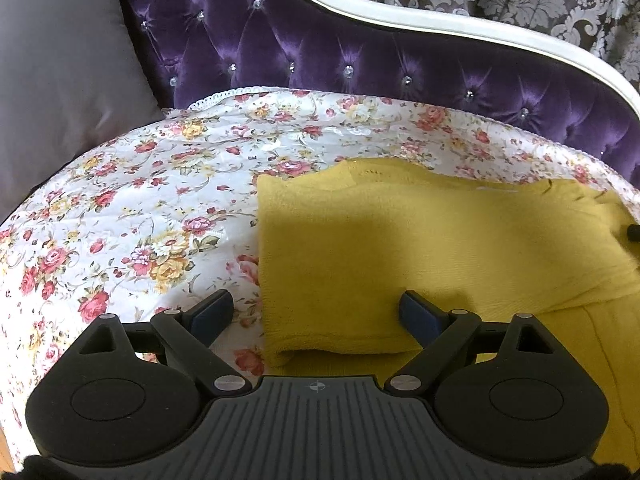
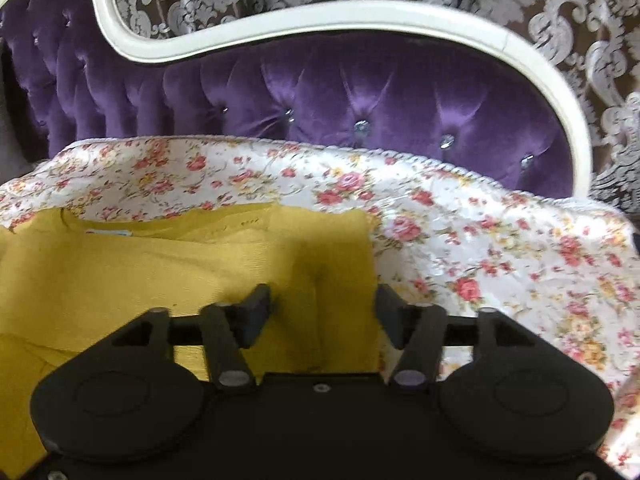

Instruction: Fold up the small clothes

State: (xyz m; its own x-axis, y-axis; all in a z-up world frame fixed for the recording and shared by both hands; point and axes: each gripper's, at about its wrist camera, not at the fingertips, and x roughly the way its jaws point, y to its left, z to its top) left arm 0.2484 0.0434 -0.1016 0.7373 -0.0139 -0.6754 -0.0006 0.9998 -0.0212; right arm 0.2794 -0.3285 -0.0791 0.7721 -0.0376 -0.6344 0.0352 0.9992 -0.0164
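Nearest in the left wrist view, the left gripper has its jaws spread wide with nothing between them, straddling the left fold edge of the mustard-yellow knit garment; one pad sits over the floral quilted cover, the other over the cloth, which looks like a set-up to pinch that doubled edge. In the right wrist view the right gripper is likewise well open and holding nothing, its jaws bracketing the garment's right edge, where a soft vertical crease runs. The garment lies flat on the cover, already doubled along the left side, neckline towards the back. Bare cover lies to the left and right of the cloth and beyond it, so there appears to be room to carry either edge inward. Farther back the cover's braided hem meets the tufted purple velvet backrest, with a grey cushion at the left.
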